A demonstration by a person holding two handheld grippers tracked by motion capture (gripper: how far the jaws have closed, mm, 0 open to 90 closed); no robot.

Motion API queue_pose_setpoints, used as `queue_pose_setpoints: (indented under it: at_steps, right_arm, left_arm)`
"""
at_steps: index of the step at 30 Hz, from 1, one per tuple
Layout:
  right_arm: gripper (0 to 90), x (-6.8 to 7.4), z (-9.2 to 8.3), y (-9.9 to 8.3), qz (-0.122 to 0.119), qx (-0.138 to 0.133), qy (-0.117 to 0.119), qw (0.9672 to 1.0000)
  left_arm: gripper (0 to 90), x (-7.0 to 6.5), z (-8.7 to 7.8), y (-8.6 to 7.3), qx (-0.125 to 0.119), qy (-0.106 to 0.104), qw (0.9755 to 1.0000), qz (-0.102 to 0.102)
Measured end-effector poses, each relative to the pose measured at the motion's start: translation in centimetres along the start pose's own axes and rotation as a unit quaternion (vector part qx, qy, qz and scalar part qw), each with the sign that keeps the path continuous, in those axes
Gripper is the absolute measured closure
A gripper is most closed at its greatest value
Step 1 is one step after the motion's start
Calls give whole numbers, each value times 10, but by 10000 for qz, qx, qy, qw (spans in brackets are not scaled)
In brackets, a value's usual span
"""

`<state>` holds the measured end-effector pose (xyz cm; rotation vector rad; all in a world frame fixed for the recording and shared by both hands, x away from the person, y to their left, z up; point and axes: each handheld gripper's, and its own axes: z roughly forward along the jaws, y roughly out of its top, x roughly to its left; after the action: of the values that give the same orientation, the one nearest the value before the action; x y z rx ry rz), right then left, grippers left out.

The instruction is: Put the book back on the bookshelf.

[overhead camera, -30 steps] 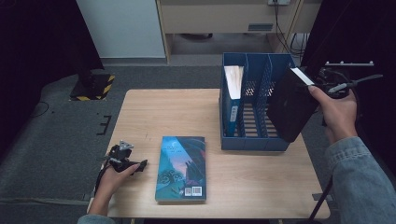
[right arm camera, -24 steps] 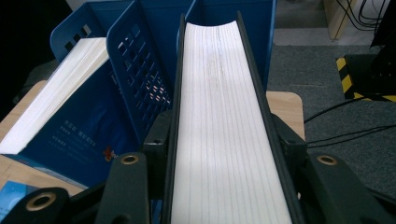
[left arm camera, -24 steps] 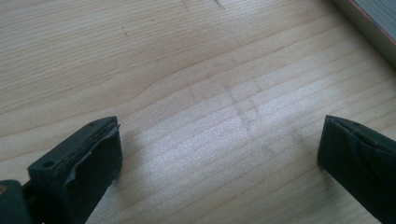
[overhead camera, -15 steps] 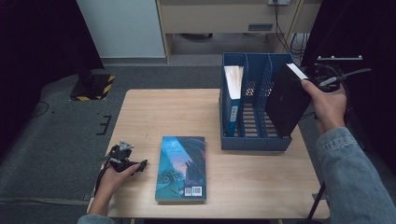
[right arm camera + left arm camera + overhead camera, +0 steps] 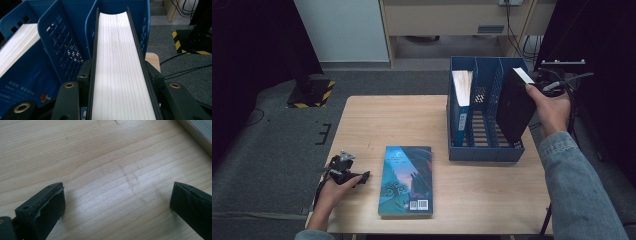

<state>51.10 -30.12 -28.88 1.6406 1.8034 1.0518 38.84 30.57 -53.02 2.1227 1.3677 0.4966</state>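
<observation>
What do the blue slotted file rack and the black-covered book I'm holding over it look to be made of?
The blue slotted file rack looks like moulded plastic: even colour, slight sheen, thin walls pierced with regular holes. The black-covered book looks like a matte board or card cover around white paper pages; the right gripper view shows the fine-lined page block. The right gripper clamps it.
</observation>
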Motion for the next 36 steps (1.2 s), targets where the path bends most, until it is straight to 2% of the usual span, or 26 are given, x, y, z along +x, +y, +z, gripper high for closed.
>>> queue_pose_setpoints:
  at_steps: [11, 23, 33, 36]
  right_arm:
    - [525, -5, 15, -13, 153, 2, -24, 9999]
    - [525, 1, 31, -22, 43, 51, -153, 9999]
    - [525, 2, 43, -31, 90, 135, -211, 9996]
    - [525, 3, 46, -31, 41, 156, -229, 9996]
  left_arm:
    - [0, -1, 1, 0, -38, -14, 10000, -60]
    - [0, -1, 0, 0, -41, -27, 10000, -39]
    - [0, -1, 0, 0, -21, -31, 10000, -21]
    - [0, -1, 0, 0, -37, -30, 10000, -40]
